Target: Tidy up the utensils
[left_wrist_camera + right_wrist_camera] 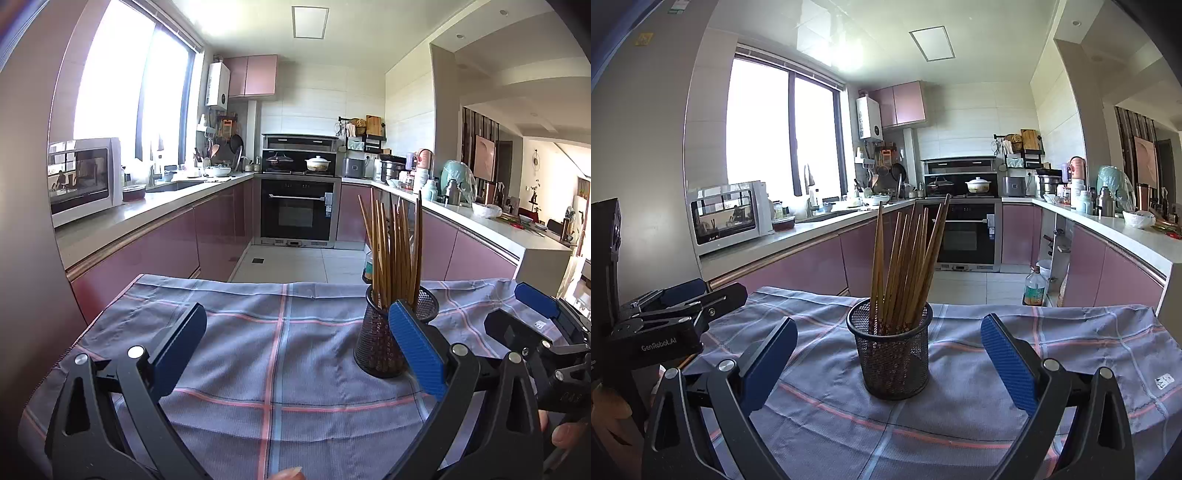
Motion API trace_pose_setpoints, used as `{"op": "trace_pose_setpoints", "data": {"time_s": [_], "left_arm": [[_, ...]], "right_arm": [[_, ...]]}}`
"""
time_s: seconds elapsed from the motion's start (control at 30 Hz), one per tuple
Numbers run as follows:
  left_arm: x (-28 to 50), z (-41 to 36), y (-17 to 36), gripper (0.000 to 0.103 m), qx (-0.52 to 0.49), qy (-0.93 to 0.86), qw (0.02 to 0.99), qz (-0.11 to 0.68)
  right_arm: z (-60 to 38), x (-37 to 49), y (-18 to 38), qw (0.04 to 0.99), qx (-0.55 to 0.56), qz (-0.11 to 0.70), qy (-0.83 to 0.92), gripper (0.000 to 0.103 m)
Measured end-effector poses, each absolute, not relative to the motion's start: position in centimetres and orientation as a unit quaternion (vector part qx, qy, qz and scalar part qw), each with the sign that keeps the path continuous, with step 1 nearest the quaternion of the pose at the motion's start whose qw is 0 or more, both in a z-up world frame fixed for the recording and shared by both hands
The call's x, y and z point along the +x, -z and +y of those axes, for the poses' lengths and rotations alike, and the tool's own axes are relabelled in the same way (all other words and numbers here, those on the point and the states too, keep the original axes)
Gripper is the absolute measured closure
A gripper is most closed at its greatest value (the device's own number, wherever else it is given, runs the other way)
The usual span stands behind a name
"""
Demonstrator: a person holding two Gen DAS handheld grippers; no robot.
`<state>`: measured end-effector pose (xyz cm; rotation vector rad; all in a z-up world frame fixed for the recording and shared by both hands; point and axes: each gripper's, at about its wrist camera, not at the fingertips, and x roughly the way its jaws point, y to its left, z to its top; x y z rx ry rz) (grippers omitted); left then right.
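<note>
A black mesh holder stands upright on the checked cloth and holds several wooden chopsticks. My right gripper is open and empty, with the holder straight ahead between its blue fingers, apart from both. In the left wrist view the holder and chopsticks stand to the right, partly behind the right blue finger. My left gripper is open and empty over bare cloth. The right gripper shows at the right edge there; the left gripper's body shows at the left of the right view.
The grey-blue checked cloth covers the table, whose far edge drops to the kitchen floor. Pink cabinets and counters run along both sides, with a microwave on the left and an oven at the back. A bottle stands on the floor.
</note>
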<state>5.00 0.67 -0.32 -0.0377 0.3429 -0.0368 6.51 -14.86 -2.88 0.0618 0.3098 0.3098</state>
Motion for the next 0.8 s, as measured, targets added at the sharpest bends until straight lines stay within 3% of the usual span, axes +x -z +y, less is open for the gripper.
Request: {"op": "trace_pose_setpoints", "data": {"time_s": [0.8], "left_arm": [[4.20, 0.37, 0.19, 0.006, -0.012, 0.011, 0.989, 0.150]], "right_arm": [[-15.29, 6.14, 2.28, 0.978, 0.038, 0.140, -0.150, 0.007]]}}
